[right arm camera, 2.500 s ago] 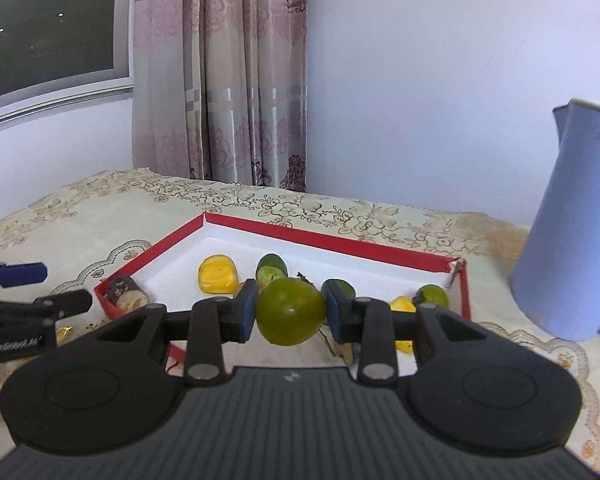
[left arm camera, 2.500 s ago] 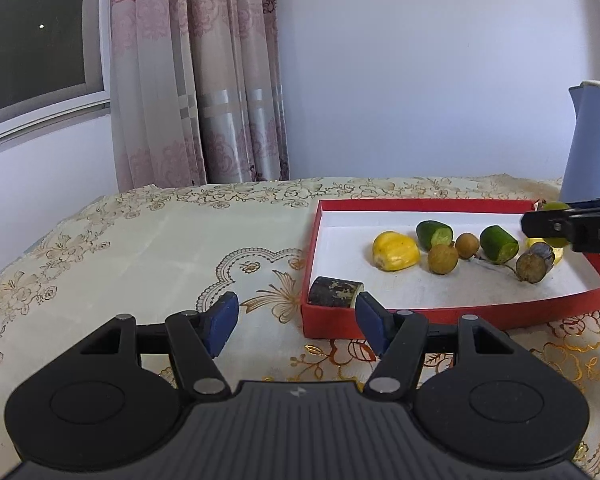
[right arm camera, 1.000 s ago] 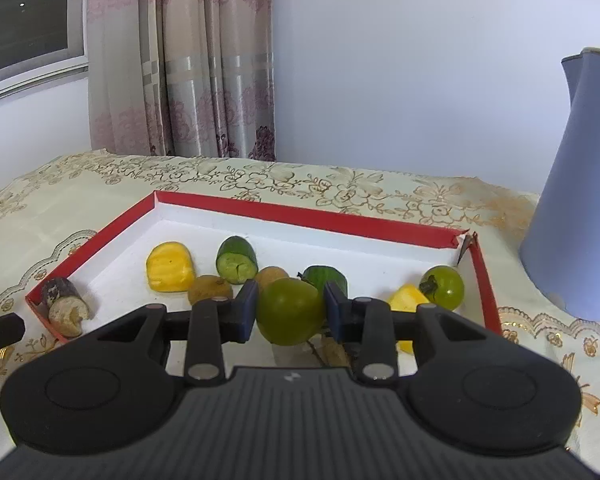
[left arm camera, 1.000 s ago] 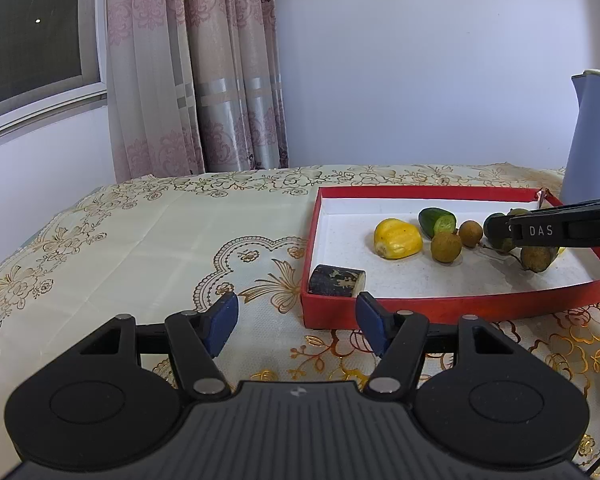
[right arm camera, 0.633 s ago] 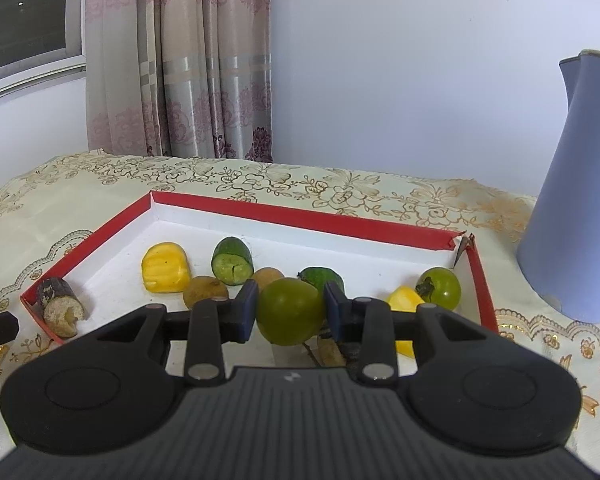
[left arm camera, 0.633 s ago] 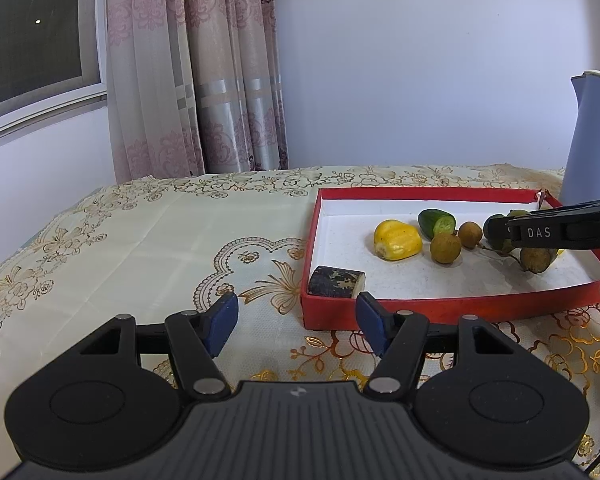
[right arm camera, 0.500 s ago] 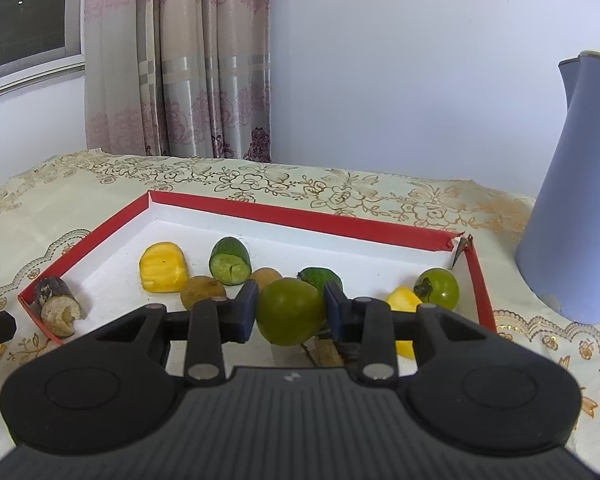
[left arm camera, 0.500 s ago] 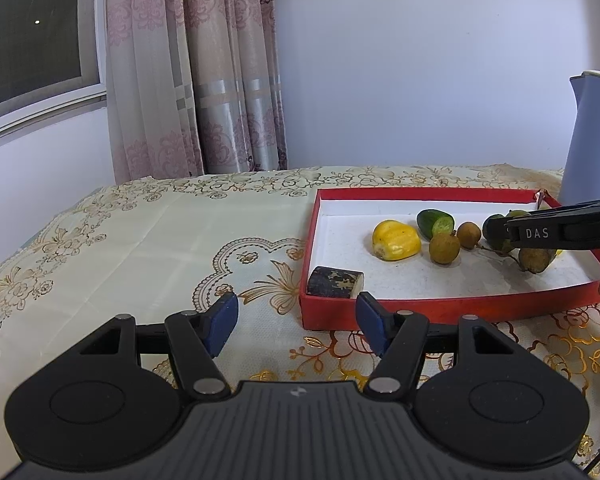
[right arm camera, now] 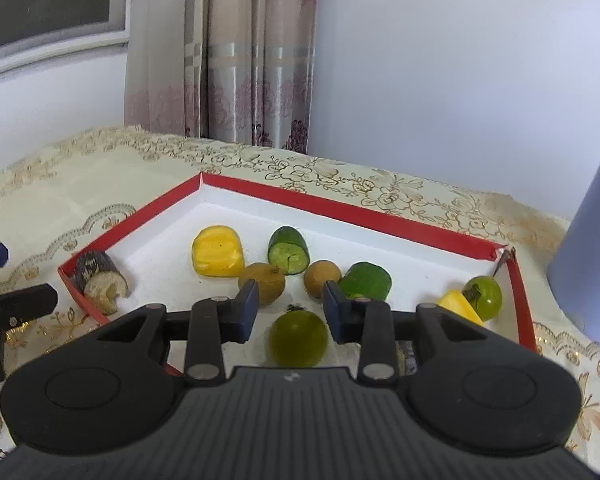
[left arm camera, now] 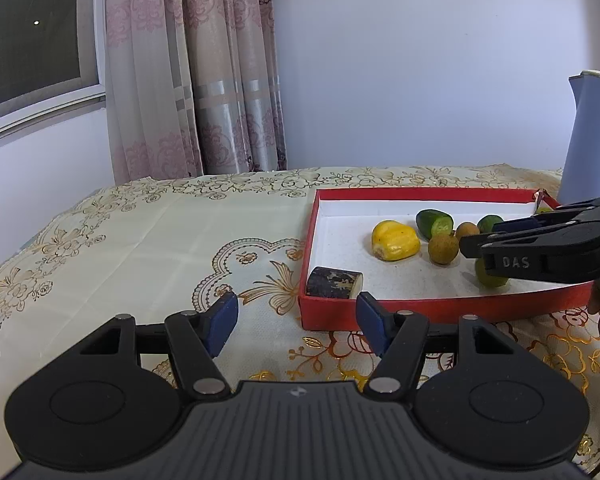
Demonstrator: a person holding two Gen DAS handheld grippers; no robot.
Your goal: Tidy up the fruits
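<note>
A red tray [right arm camera: 340, 210] with a white floor holds several fruits. My right gripper [right arm camera: 288, 306] is open just above a green tomato [right arm camera: 298, 338] that lies on the tray floor below the fingers. Beyond it lie a yellow fruit [right arm camera: 218, 256], two cucumber pieces [right arm camera: 289, 250], two brown longans [right arm camera: 262, 278], and a second green tomato [right arm camera: 484, 296]. In the left wrist view my left gripper [left arm camera: 298, 322] is open and empty over the tablecloth, in front of the tray [left arm camera: 420, 306]. The right gripper [left arm camera: 540, 244] shows there over the tray's right part.
A dark sugarcane piece [left arm camera: 334, 282] lies in the tray's near left corner. A pale blue jug [left arm camera: 592, 136] stands right of the tray. The table carries a cream cloth with gold flowers [left arm camera: 140, 248]. A curtain [left arm camera: 196, 68] and a window are behind.
My right gripper has opened and let go of the green tomato, which now lies on the tray floor. The gripper has tilted down and moved left. The left gripper has stayed put.
</note>
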